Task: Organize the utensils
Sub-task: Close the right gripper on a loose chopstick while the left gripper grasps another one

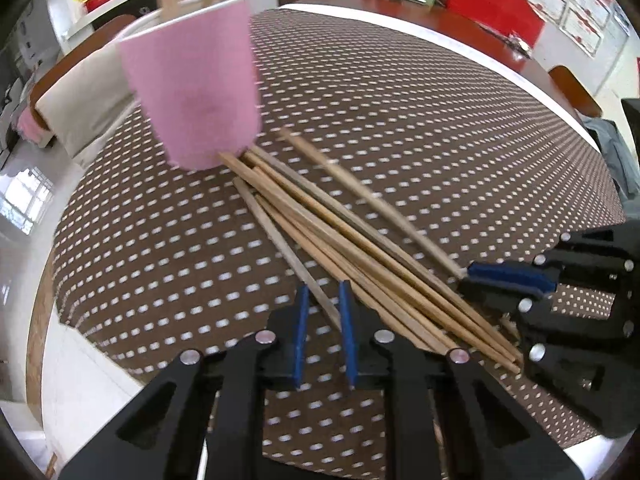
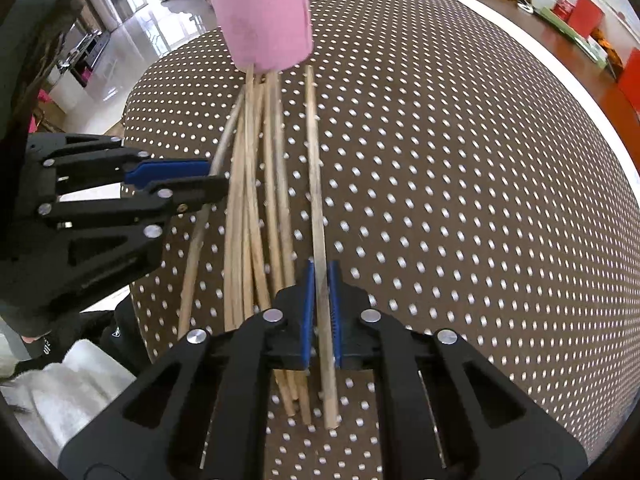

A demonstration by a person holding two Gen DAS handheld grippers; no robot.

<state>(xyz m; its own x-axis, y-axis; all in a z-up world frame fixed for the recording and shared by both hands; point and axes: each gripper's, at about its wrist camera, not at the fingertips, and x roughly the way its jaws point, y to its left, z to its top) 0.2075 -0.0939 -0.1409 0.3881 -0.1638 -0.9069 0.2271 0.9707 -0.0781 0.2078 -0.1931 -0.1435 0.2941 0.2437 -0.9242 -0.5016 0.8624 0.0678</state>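
Chopsticks (image 2: 256, 208) lie bundled on the dotted tabletop (image 2: 460, 200) below the pink cup (image 2: 264, 16); right gripper (image 2: 320, 312) jaws pinch one separate chopstick (image 2: 316, 160), left gripper (image 1: 324, 336) jaws pinch the greyish chopstick (image 1: 280, 240)

We see a pink cup (image 1: 192, 80) standing upright on the dotted counter, a few wooden chopsticks upright inside it. Against its base lies a loose bundle of chopsticks (image 2: 256, 184), one chopstick (image 2: 316, 184) slightly apart.
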